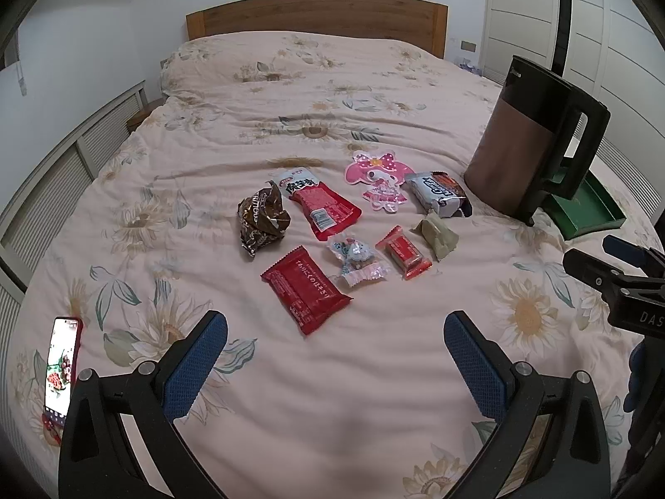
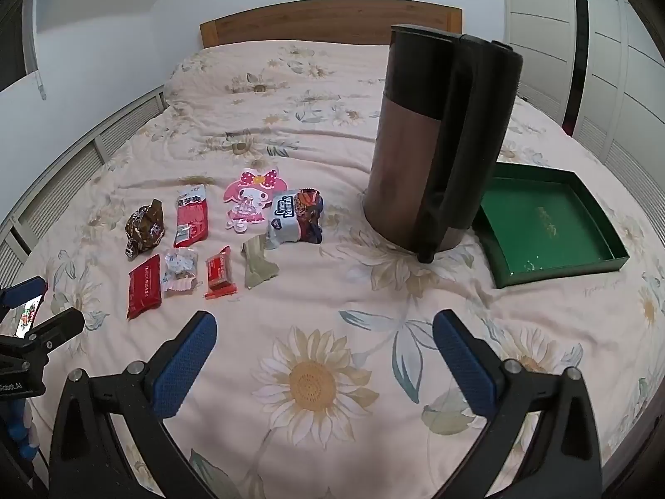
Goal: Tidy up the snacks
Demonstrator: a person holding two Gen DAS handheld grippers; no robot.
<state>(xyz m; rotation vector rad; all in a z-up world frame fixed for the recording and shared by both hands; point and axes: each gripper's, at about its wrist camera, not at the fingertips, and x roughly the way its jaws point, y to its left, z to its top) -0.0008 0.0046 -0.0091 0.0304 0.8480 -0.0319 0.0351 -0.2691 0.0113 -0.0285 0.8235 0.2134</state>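
You worked over a bed (image 1: 374, 374) spread with a pale sunflower-print quilt, its wooden headboard (image 1: 316, 16) against a white wall and slatted wardrobe doors (image 2: 540, 20) to the right. The snacks (image 1: 332, 224) lay clustered mid-quilt, left of a brown kettle (image 2: 436, 145) and a green tray (image 2: 548, 228) just beside it. Your left gripper (image 1: 334, 357) and right gripper (image 2: 324, 353) both hovered spread wide, holding nothing. A phone (image 1: 62, 366) lay at the quilt's left edge.

Snacks (image 1: 332, 228) left of kettle (image 1: 528, 145)
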